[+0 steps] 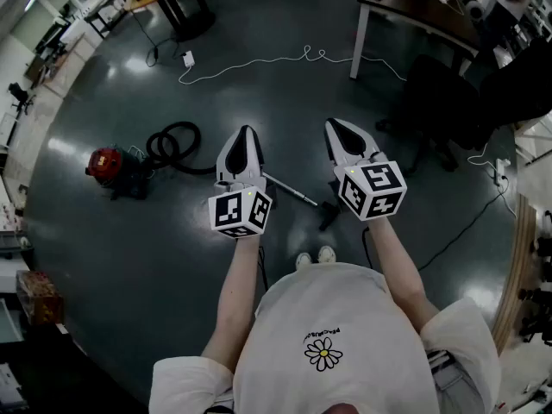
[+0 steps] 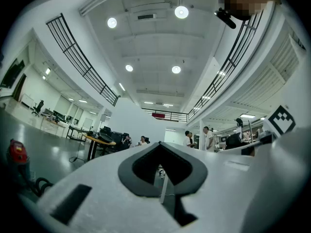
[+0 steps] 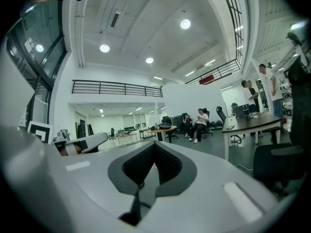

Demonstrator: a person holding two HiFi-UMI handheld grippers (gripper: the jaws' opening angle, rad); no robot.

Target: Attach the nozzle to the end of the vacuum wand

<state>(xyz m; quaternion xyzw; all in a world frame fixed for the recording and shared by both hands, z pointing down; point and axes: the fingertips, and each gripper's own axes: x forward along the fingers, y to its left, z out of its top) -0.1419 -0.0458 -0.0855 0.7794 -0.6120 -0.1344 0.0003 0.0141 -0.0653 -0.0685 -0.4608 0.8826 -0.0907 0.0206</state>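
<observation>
In the head view a red canister vacuum stands on the dark floor at the left, its black hose coiled beside it. The silver wand lies on the floor between my two grippers. A dark nozzle lies at the wand's near end; whether they touch I cannot tell. My left gripper and right gripper are held side by side well above the floor, both shut and empty. The left gripper and right gripper look out level across the hall, jaws together.
A white cable snakes across the floor ahead, with a power strip at its left end. A white-legged table and a dark chair stand at the right. Benches line the left wall. My shoes are just behind the nozzle.
</observation>
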